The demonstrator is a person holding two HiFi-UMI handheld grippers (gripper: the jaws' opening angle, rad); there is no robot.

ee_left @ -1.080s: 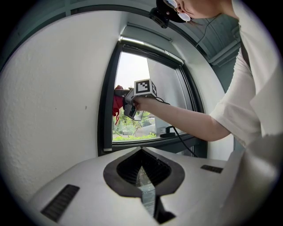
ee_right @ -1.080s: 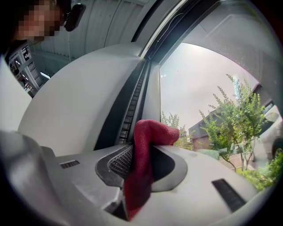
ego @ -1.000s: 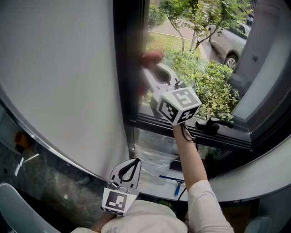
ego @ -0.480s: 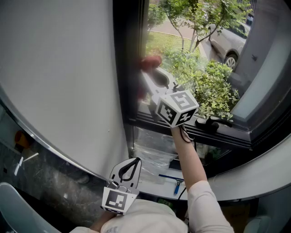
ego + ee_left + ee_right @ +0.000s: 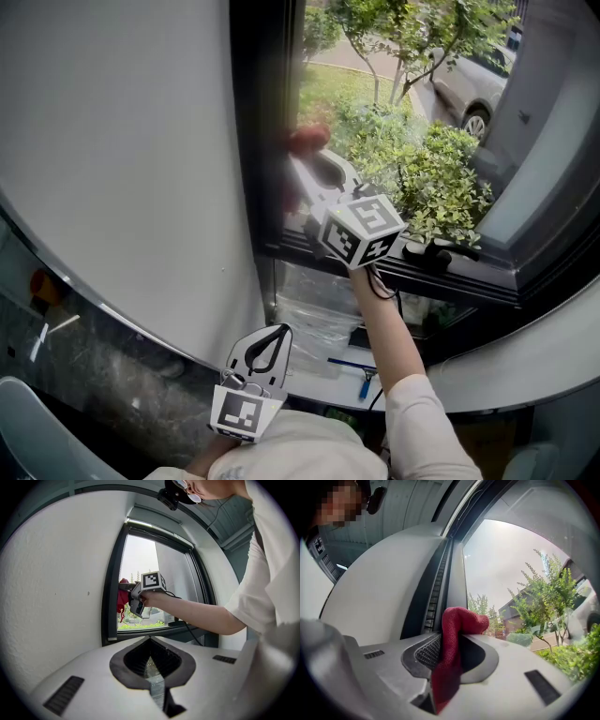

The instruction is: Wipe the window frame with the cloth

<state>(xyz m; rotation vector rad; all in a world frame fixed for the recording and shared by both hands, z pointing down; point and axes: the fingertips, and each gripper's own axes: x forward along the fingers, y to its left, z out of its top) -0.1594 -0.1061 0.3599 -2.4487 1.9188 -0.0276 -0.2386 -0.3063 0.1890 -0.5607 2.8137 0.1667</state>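
The red cloth point(image 5: 308, 139) is pressed against the dark vertical window frame point(image 5: 267, 112) at the pane's left edge. My right gripper point(image 5: 305, 156) is shut on it, its marker cube lower down towards the sill. In the right gripper view the cloth point(image 5: 451, 653) fills the gap between the jaws and folds over their tips beside the frame point(image 5: 436, 588). My left gripper point(image 5: 278, 332) hangs low near my body, shut with nothing in it. From the left gripper point(image 5: 150, 641) view, the cloth point(image 5: 123, 600) and the frame point(image 5: 109, 597) are visible ahead.
A white wall point(image 5: 122, 159) borders the frame's left side. A black window handle point(image 5: 438, 253) sits on the lower sill rail. A plastic bag point(image 5: 319, 305) and a blue item point(image 5: 364, 382) lie below the window. Bushes point(image 5: 441, 178) and a car point(image 5: 469, 89) are outside.
My right gripper has slid a little downward along the vertical frame with the red cloth. The left gripper has stayed where it was.
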